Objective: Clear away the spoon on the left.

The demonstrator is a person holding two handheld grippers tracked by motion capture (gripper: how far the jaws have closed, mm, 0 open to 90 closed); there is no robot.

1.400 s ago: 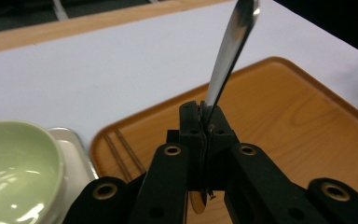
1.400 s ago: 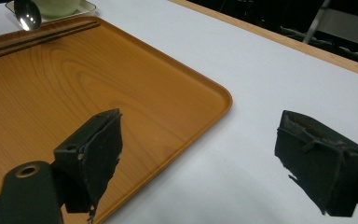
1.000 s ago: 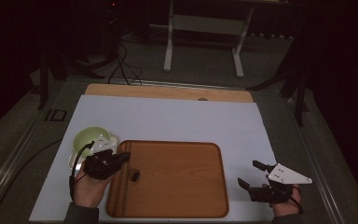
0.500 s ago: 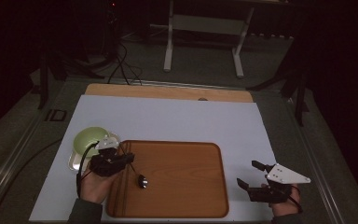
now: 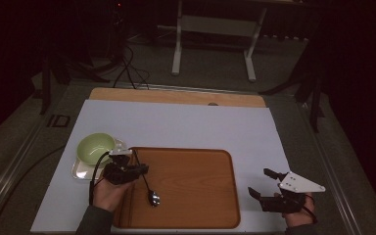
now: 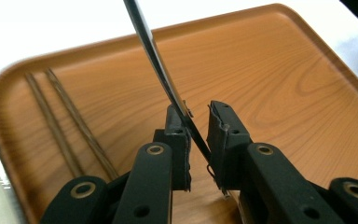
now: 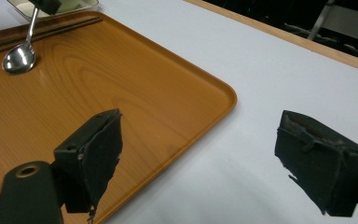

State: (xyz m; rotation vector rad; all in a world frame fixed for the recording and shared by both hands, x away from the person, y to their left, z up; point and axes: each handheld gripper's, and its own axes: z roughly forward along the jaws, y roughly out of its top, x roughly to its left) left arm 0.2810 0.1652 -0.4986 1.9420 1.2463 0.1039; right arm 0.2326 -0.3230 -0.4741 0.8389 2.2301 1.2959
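Note:
A metal spoon (image 5: pixel 149 190) rests with its bowl on the brown wooden tray (image 5: pixel 196 171), its handle (image 6: pixel 154 51) slanting up between the jaws of my left gripper (image 5: pixel 142 169). Those jaws have just been opening. In the left gripper view the handle leans on the left pad of the left gripper (image 6: pixel 196 114), with a gap to the right pad. My right gripper (image 5: pixel 258 181) stands wide open over the white table cover right of the tray, nothing between its jaws (image 7: pixel 200 135). The right gripper view has the spoon (image 7: pixel 18 58) at far left.
Two dark chopsticks (image 6: pixel 65 116) lie along the tray's left edge. A green bowl (image 5: pixel 95 146) sits on a small metal tray (image 5: pixel 81 171) left of the wooden tray. White cover (image 5: pixel 176 122) stretches behind; a wooden strip (image 5: pixel 176 96) edges the far side.
My left gripper has sunk toward the tray and the spoon's bowl has come down onto the wood. The jaws have parted from the handle. The right gripper has kept still.

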